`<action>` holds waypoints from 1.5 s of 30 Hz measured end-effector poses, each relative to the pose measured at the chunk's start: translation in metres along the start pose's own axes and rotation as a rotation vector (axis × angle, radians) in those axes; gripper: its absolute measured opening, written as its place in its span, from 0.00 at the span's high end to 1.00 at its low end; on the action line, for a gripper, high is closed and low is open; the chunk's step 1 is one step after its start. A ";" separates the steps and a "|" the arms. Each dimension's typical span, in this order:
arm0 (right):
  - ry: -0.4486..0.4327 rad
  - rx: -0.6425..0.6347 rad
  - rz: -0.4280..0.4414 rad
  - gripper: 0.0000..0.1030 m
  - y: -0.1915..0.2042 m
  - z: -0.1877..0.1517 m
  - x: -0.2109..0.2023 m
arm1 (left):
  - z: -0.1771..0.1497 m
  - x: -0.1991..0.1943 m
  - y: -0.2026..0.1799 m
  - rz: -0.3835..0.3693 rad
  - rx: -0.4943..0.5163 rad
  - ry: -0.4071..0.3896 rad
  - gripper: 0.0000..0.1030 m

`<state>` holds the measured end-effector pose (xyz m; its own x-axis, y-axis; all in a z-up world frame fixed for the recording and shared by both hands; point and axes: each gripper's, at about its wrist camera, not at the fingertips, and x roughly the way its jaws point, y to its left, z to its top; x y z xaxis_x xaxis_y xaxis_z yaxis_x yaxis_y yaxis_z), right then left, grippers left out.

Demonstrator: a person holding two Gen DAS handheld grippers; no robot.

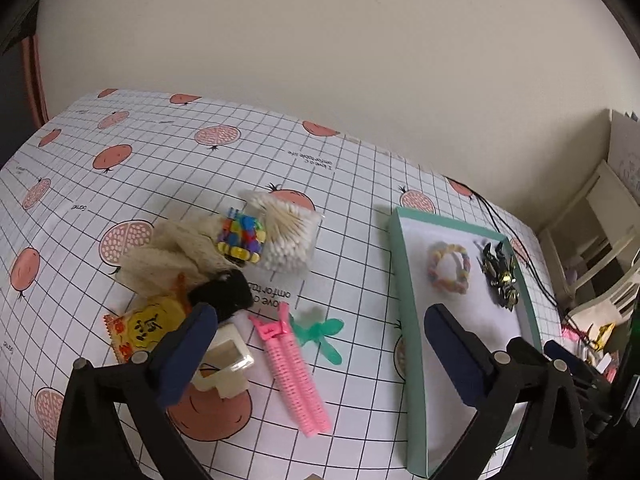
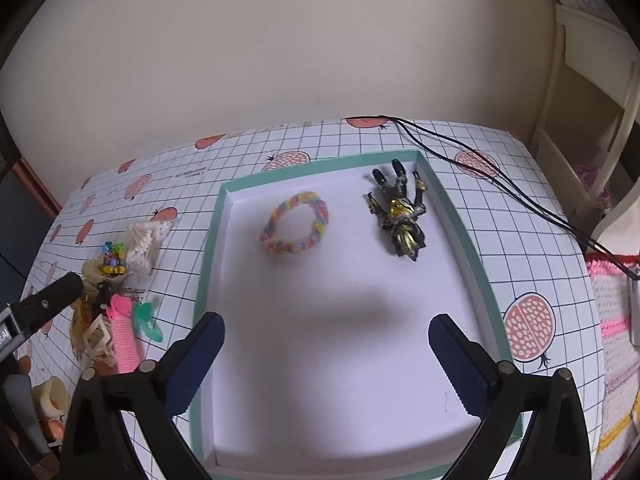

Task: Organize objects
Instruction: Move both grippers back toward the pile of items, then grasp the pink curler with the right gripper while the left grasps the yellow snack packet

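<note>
one black object (image 1: 224, 294) sits half-hidden under the cream cloth (image 1: 176, 256).

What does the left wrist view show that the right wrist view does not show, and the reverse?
Only the left wrist view shows the yellow snack packet and the black fuzzy item plainly. Only the right wrist view shows the whole tray and the striped knitted fabric. Both show the pastel bracelet, the black-gold figure, the pink hair clip, the cotton swabs, and an open, empty gripper: left gripper, right gripper.
</note>
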<state>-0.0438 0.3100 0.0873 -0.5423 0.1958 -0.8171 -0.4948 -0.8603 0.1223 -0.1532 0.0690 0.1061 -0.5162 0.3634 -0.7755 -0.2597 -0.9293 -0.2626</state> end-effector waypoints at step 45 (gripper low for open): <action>0.273 -0.278 0.165 0.48 0.183 -0.042 0.065 | 0.000 0.014 0.106 0.205 0.094 0.160 0.22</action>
<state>-0.1409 0.1452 0.0328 -0.3804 -0.0551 -0.9232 -0.1937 -0.9713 0.1378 -0.1880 -0.0246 0.0677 -0.4327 0.1462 -0.8896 -0.2413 -0.9695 -0.0420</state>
